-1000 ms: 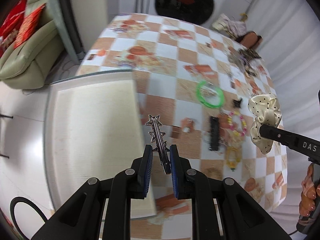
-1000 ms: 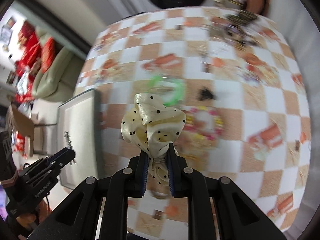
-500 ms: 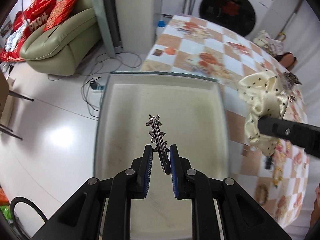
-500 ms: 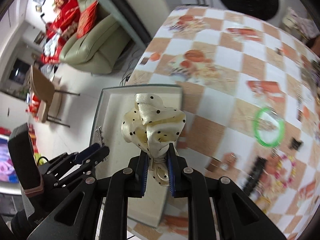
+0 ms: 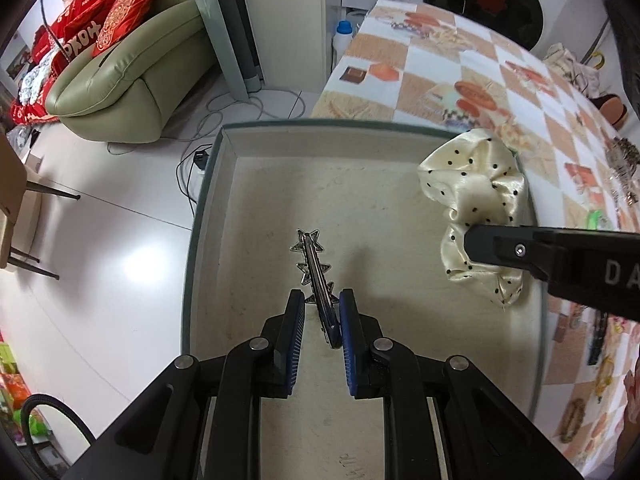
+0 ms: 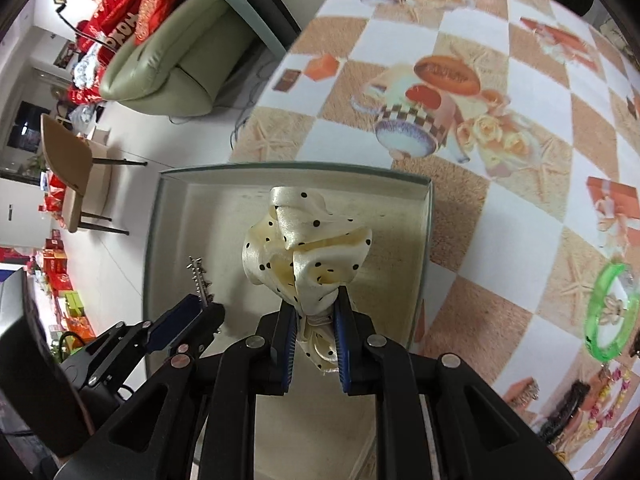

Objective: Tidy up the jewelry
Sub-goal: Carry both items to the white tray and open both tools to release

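Observation:
My left gripper [image 5: 320, 300] is shut on a silver hair clip with stars [image 5: 314, 266] and holds it over the middle of a shallow cream tray [image 5: 208, 200]. My right gripper [image 6: 316, 308] is shut on a cream scrunchie with black dots [image 6: 308, 248] and holds it over the same tray [image 6: 424, 240]. In the left wrist view the scrunchie [image 5: 476, 188] hangs at the tray's right side, from the right gripper's black finger [image 5: 520, 250]. In the right wrist view the left gripper [image 6: 196, 312] and the clip [image 6: 198, 276] show at the tray's left.
The tray sits at the edge of a table with a checked cloth [image 6: 500, 140]. A green bangle [image 6: 608, 316] and beaded jewelry [image 6: 604, 396] lie to the right. A green sofa [image 5: 132, 76] and white floor lie beyond the table's edge.
Both grippers have moved left from over the checked cloth to over the tray, each still holding its item. The scrunchie is now above the tray's right part.

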`<state>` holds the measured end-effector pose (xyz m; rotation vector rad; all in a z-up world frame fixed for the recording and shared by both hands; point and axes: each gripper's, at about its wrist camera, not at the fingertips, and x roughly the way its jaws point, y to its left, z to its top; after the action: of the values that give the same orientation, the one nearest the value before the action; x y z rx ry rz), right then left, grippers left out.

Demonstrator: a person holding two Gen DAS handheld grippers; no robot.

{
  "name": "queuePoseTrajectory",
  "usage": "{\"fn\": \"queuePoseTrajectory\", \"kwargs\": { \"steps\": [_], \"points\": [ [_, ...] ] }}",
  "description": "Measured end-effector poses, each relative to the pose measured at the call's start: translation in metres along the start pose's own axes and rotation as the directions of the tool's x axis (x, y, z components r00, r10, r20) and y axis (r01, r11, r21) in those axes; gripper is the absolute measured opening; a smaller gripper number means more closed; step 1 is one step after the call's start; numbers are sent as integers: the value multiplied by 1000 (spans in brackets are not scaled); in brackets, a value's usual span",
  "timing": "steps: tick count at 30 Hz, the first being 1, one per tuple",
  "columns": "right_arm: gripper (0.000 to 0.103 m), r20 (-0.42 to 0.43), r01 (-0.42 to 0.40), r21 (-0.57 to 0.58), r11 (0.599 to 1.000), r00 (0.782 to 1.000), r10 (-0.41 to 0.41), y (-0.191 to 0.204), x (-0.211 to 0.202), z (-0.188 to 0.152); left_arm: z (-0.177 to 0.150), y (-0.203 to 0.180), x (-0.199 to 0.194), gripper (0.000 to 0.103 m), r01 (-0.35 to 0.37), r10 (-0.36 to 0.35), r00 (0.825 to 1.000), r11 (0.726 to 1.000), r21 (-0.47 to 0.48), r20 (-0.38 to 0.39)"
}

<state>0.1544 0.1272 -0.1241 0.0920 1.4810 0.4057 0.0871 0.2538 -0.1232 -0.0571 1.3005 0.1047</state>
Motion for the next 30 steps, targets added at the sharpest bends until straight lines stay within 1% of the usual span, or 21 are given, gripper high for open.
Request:
{"fn": "queuePoseTrajectory", "kwargs": {
  "steps": [2, 7, 9, 11, 13, 19, 20, 22, 24, 27, 30],
  "points": [
    [19, -10, 1, 2, 1000, 1000, -1, -2, 6, 2, -1, 0, 4, 22, -10, 10, 1000, 1000, 2, -8],
    [26, -23, 1, 0, 1000, 1000, -1, 0, 15, 9, 1, -4, 4, 22, -30, 30, 1000, 999, 26, 0],
    [33, -31, 10, -2, 1000, 999, -10, 0, 17, 12, 0, -5, 3, 22, -39, 39, 999, 999, 31, 0],
    [38, -31, 9, 1, 1000, 999, -9, 0, 17, 12, 0, -4, 3, 22, -43, 43, 999, 999, 28, -4],
    [51, -25, 5, 9, 1000, 1000, -5, 1, 14, 13, 1, -4, 2, 22, -38, 38, 999, 999, 19, -12],
    [66, 36, -46, 46, 998, 998, 45, -4, -15, 14, 1, -6, -2, 23, -40, 40, 999, 999, 19, -12],
    [67, 55, -56, 54, 997, 997, 53, -5, -23, 14, 1, -7, -3, 27, -38, 38, 999, 999, 22, -13],
    [74, 77, -64, 65, 996, 995, 59, -7, -34, 14, 0, -7, -6, 101, -45, 45, 999, 999, 24, -5],
    [78, 100, -66, 79, 995, 993, 58, -10, -47, 8, -2, -9, -14, 103, -70, 69, 997, 997, 29, 36],
    [79, 122, -64, 100, 993, 991, 52, -17, -62, -2, -1, -14, -17, 103, -62, 61, 998, 997, 54, 19],
    [81, 129, -56, 136, 989, 991, 39, -29, -74, -22, -4, -20, -23, 103, -56, 55, 998, 996, 69, 17]
  ]
}}
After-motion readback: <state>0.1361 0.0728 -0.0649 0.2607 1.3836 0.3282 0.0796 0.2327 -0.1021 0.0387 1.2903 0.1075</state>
